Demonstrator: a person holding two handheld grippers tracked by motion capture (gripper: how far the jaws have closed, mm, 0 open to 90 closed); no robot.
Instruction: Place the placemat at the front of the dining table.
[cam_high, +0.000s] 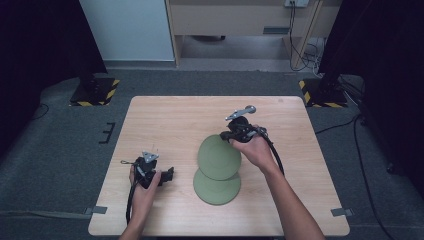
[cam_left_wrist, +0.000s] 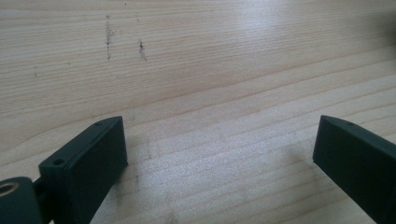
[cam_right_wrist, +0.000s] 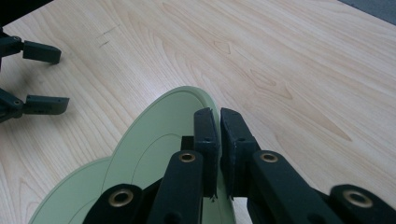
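Two pale green plates are near the table's middle. One plate (cam_high: 216, 189) lies flat on the wood. The other plate (cam_high: 218, 157) (cam_right_wrist: 154, 149) is tilted up over the flat one's far edge, and my right gripper (cam_high: 229, 138) (cam_right_wrist: 218, 135) is shut on its far rim. The lower plate (cam_right_wrist: 70, 200) also peeks out beneath it in the right gripper view. My left gripper (cam_high: 169, 175) (cam_left_wrist: 219, 144) rests low on the table to the left of the plates. Its jaws stand wide apart over bare wood, holding nothing. It appears again as the left gripper (cam_right_wrist: 37, 77) at the far left of the right gripper view.
The wooden table (cam_high: 165, 120) has bare room along its far half and left side. Black stands with yellow-striped bases (cam_high: 95, 92) sit on the grey carpet beyond the far corners. Cables (cam_high: 370, 150) run over the floor at the right.
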